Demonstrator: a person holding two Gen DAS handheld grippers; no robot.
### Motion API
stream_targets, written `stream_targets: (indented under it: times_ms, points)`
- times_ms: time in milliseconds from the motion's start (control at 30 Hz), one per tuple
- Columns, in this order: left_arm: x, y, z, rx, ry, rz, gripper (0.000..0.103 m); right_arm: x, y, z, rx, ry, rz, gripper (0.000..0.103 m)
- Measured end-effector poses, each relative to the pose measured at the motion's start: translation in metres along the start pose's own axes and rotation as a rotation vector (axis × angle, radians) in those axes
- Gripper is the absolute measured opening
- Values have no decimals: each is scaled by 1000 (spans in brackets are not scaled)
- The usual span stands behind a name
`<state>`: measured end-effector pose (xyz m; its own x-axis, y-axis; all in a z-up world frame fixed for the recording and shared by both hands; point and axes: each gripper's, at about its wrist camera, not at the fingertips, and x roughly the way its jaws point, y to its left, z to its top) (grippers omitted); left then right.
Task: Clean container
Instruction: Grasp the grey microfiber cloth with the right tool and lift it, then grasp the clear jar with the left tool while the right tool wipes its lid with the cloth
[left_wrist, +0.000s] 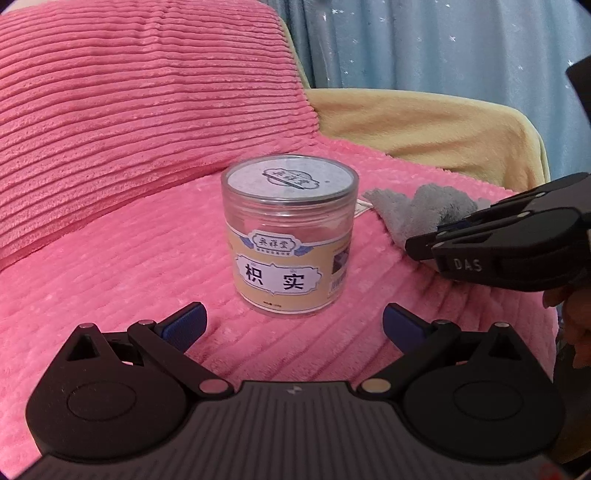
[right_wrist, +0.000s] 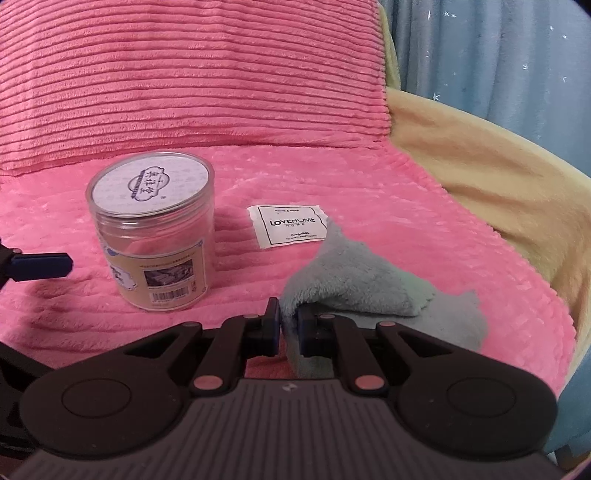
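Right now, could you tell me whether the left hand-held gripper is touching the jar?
Apart. The left wrist view shows the left hand-held gripper open, with pink blanket visible between its pads and the jar.

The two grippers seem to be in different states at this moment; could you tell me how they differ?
The left gripper is open, its blue pads spread wide and holding nothing, while the right gripper is shut on a fold of the grey cloth. The left gripper faces the clear jar head on, short of it; the right gripper sits beside the jar, over the cloth. Both are black with blue pads, above the pink blanket.
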<state>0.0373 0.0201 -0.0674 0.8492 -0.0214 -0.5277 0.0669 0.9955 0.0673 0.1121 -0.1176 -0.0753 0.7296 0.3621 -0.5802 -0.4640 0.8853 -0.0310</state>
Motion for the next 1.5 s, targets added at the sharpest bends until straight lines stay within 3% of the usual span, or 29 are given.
stream_targets:
  times_ms: [367,567,733,867,1033,1400,1500]
  points:
    - [10,-7,16,85,-65,20,102,-8,-11,3,56,-38,39,5]
    - [26,0,28,82,-77,34,99,-28,-25,10,105,-151,48,5]
    - [32,4,32,64,-89,6,86,-37,-27,20,126,-215,120,5]
    - [31,3,32,70,-89,-13,85,-45,-27,29,139,-267,182,5]
    - [29,-2,28,109,-111,-34,85,-48,-21,45,84,-326,325,5]
    - [30,-2,26,113,-120,-50,85,-32,-10,41,-51,-204,425,5]
    - [30,-3,25,112,-120,-47,85,-27,-5,37,-20,-181,493,5]
